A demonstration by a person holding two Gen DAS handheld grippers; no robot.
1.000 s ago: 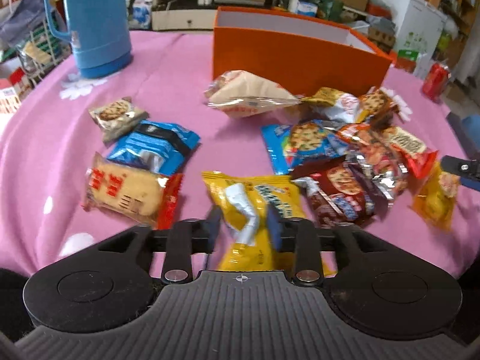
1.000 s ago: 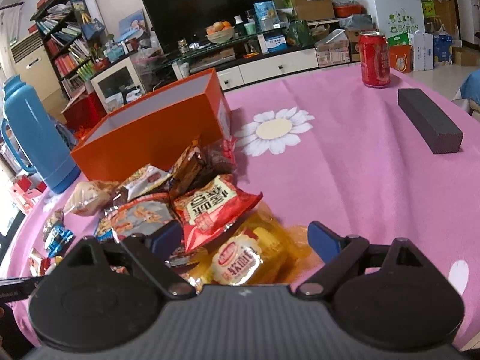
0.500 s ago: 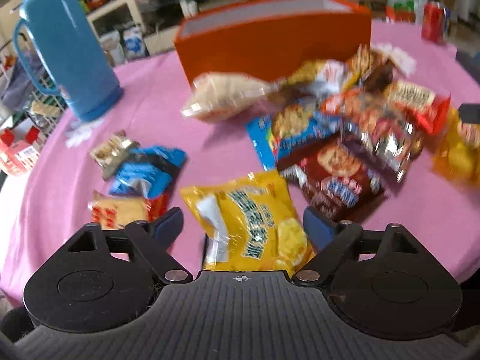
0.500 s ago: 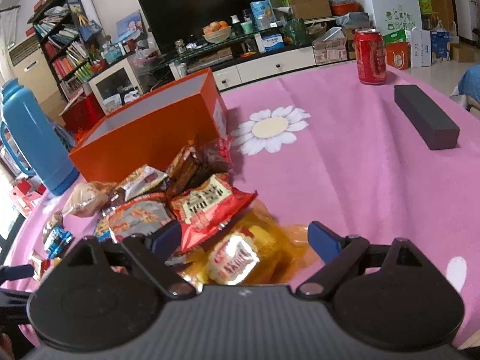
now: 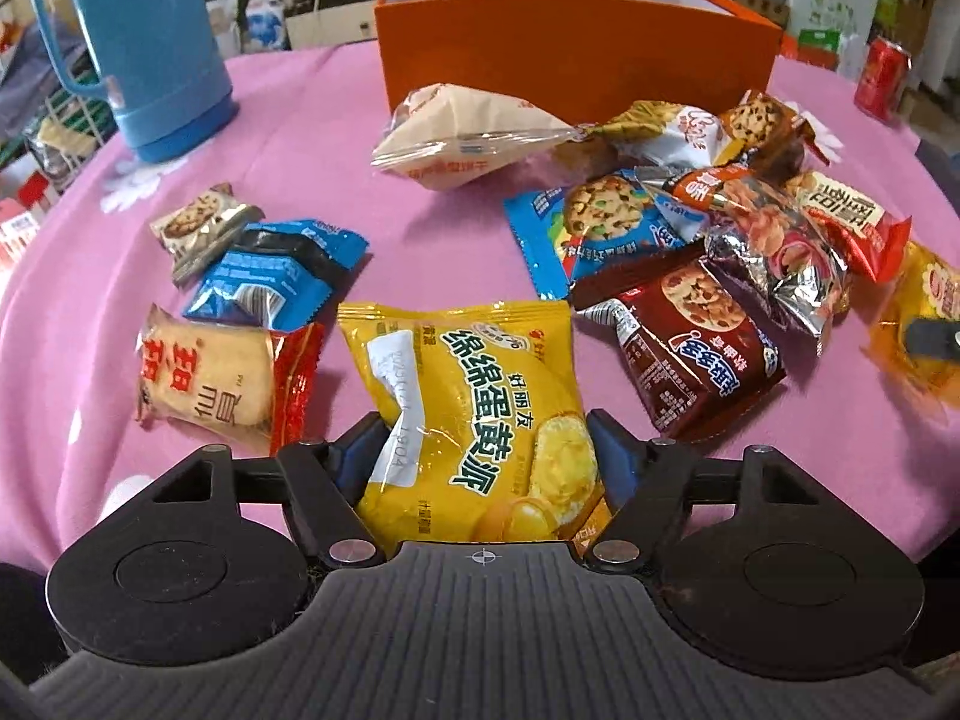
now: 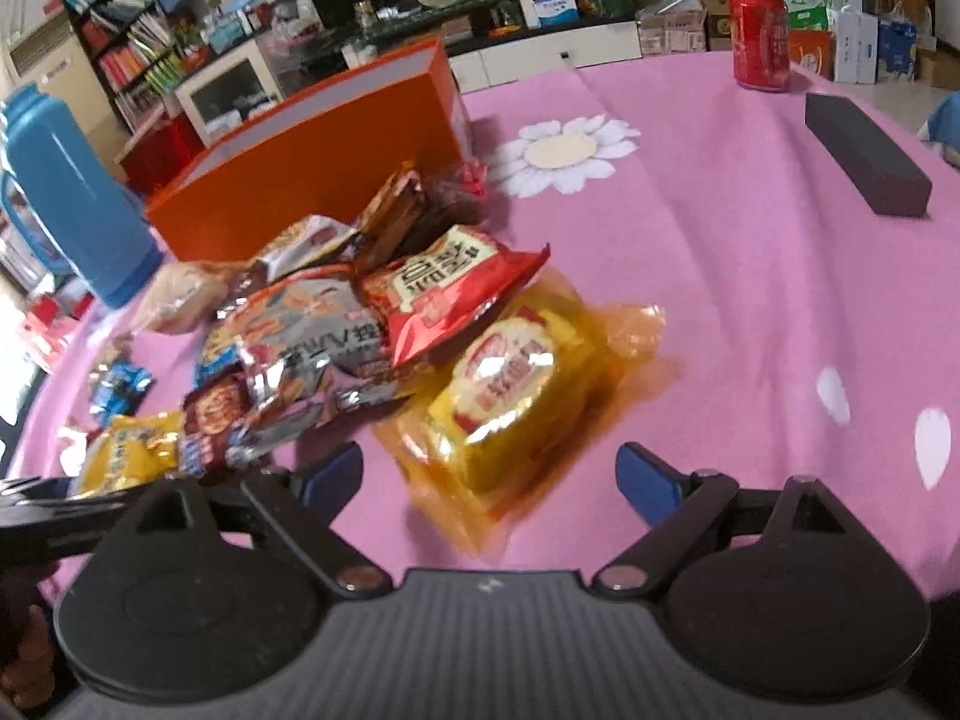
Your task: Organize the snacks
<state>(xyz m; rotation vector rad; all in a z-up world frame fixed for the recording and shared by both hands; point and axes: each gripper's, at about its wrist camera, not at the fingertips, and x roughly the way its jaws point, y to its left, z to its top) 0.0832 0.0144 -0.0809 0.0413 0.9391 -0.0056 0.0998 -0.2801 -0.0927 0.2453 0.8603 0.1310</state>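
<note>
My left gripper (image 5: 483, 450) is closing on a yellow egg-yolk-pie packet (image 5: 480, 372) that lies flat on the pink tablecloth; its blue pads (image 5: 360, 450) touch both side edges. Behind it stands the open orange box (image 5: 570, 42), with a pile of snack packets (image 5: 708, 252) to the right and three packets (image 5: 270, 276) to the left. My right gripper (image 6: 489, 477) is open just short of a clear orange packet with a yellow cake (image 6: 510, 396), and its pads touch nothing. The orange box (image 6: 312, 174) sits at the far left there.
A blue thermos (image 5: 144, 42) stands at the back left of the table. A red can (image 6: 759, 39) and a dark block (image 6: 864, 162) sit far right. The pink cloth (image 6: 720, 300) to the right of the pile is bare.
The left gripper let go of the crumpled yellow packet, opened wide, sank lower and closed back onto its sides. The packet now lies flat. The right gripper barely moved.
</note>
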